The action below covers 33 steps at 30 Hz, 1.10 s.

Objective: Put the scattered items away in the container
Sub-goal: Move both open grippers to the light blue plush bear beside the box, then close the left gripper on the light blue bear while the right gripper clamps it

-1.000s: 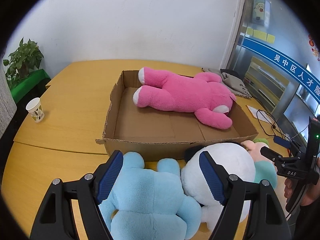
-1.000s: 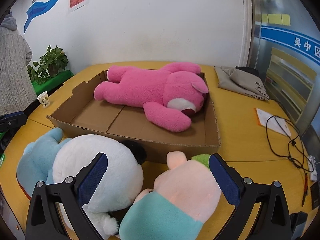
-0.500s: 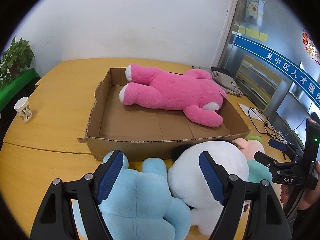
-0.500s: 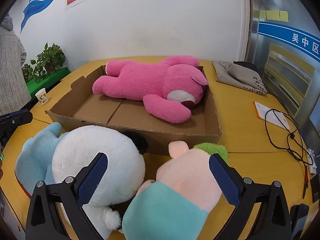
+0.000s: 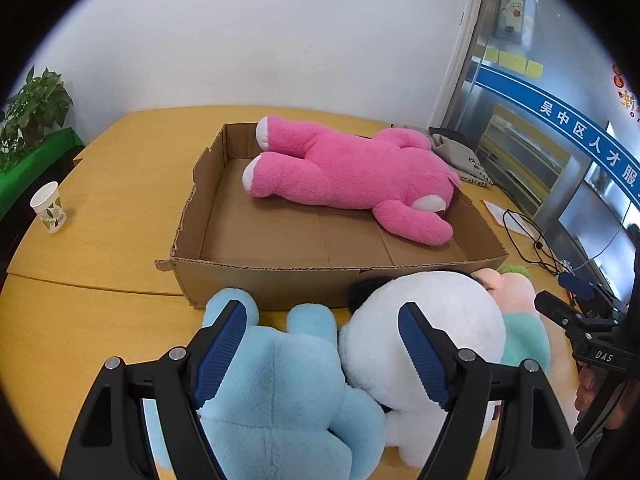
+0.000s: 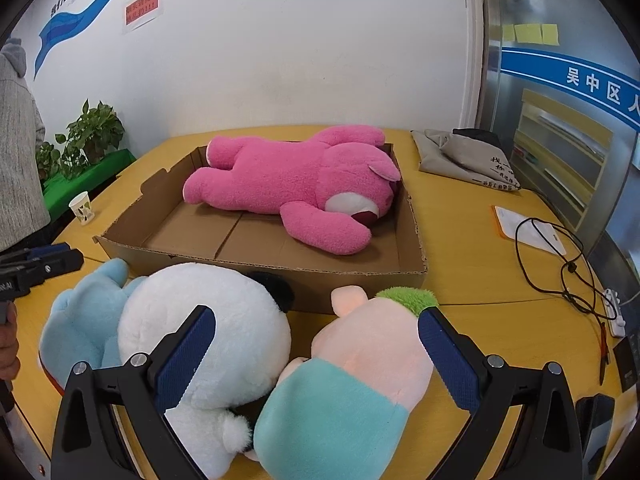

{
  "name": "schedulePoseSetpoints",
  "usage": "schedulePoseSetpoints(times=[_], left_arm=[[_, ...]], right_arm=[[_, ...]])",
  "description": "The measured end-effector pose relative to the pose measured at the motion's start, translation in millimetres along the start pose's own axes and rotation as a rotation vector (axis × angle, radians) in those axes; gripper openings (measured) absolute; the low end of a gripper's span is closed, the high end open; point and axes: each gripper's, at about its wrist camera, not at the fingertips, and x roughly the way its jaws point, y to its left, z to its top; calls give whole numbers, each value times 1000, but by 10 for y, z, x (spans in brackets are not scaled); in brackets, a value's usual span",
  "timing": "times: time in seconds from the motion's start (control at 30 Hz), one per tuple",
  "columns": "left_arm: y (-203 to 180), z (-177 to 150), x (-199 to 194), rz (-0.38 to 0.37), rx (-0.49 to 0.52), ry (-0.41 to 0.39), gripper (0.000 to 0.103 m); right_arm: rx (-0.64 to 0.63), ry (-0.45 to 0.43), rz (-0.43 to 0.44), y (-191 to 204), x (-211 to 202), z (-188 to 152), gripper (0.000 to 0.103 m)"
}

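A shallow cardboard box (image 5: 280,280) (image 6: 360,276) lies on the yellow table with a pink plush bear (image 5: 352,176) (image 6: 296,184) inside it. In front of the box lie a light blue plush (image 5: 280,392) (image 6: 80,320), a white panda plush (image 5: 440,320) (image 6: 208,320) and a pink and teal plush (image 6: 360,360) (image 5: 520,312). My left gripper (image 5: 322,356) is open above the blue and white plushes. My right gripper (image 6: 316,356) is open above the white and the pink and teal plushes. Neither holds anything.
A paper cup (image 5: 48,208) (image 6: 82,208) stands at the table's left. A grey cloth bag (image 6: 464,160), a paper sheet (image 6: 528,228) and black cables (image 6: 560,264) lie at the right. A potted plant (image 6: 88,132) and a person (image 6: 16,160) are at the left.
Both grippers have pulled back and risen slightly; the box and plushes sit a little further off in both views. The plushes have not moved.
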Motion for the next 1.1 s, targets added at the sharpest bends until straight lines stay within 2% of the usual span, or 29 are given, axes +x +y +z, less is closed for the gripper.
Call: schedulePoseSetpoints(times=[0.4, 0.63, 0.77, 0.93, 1.1], left_arm=[[-30, -21, 17, 9, 24, 10, 78], [-89, -42, 14, -11, 62, 5, 78], [-19, -65, 15, -32, 46, 5, 78], [151, -95, -29, -16, 28, -3, 78], [497, -177, -127, -13, -58, -3, 78]], right_arm=[[-9, 3, -16, 41, -1, 8, 103], [-8, 15, -22, 18, 25, 5, 103], [-11, 16, -28, 17, 42, 6, 103], [-26, 21, -1, 50, 73, -10, 103], [-50, 17, 101, 210, 98, -17, 103]])
